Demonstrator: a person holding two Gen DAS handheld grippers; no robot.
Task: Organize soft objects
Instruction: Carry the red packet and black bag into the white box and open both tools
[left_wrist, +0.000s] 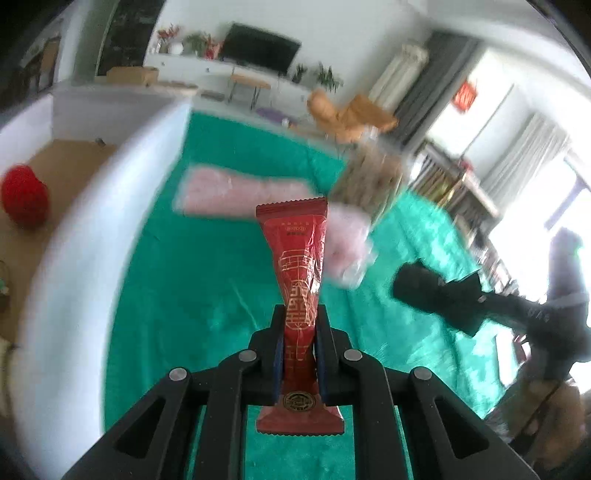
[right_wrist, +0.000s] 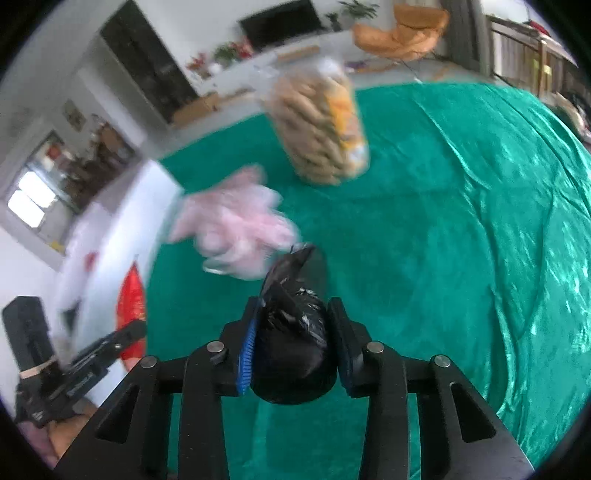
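Soft red foil snack packet (left_wrist: 301, 291) stands pinched in the left gripper (left_wrist: 300, 332) above the green cloth (left_wrist: 207, 295); the right gripper (right_wrist: 295, 332) clamps a crumpled black plastic bag (right_wrist: 293, 347), probably both lifted for sorting.

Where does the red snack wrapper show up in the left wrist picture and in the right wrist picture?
Left wrist view: the red snack wrapper stands in the centre, pinched upright in the left claw.
Right wrist view: it is a red patch at the lower left, partly hidden behind the left claw.
Shared landmark: the pink packet lying on the green cloth.
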